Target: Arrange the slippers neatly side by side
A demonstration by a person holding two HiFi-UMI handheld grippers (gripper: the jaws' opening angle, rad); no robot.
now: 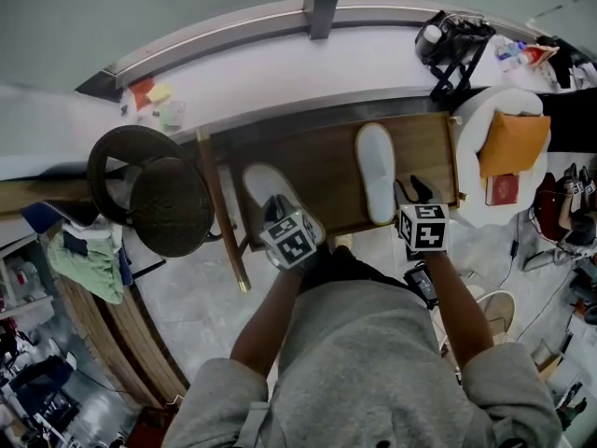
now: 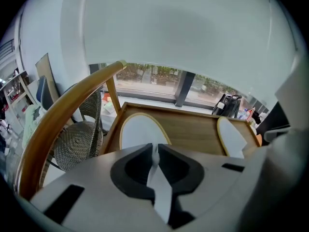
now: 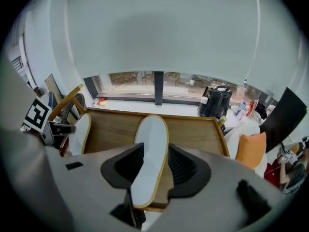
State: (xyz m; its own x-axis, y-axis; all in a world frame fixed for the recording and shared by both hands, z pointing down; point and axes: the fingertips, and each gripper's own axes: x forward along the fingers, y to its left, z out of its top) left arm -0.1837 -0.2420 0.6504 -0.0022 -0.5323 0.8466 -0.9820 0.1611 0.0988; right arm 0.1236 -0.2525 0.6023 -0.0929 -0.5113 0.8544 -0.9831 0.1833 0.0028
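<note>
Left gripper point(image 2: 154, 152) is pinched nearly closed on a thin white bit of the left slipper point(image 1: 264, 187), which sits at the table's point(image 1: 326, 157) 9 o'clock side, toe tipped toward 11. Right gripper point(image 3: 153, 156) is spread open around the heel of the right slipper point(image 1: 376, 171), over at 3 o'clock, toe at 12, well apart from its twin.

The left hand-held gripper point(image 1: 280, 217) hides the near end of the left slipper point(image 1: 262, 183) on the worktop point(image 1: 326, 161).
</note>
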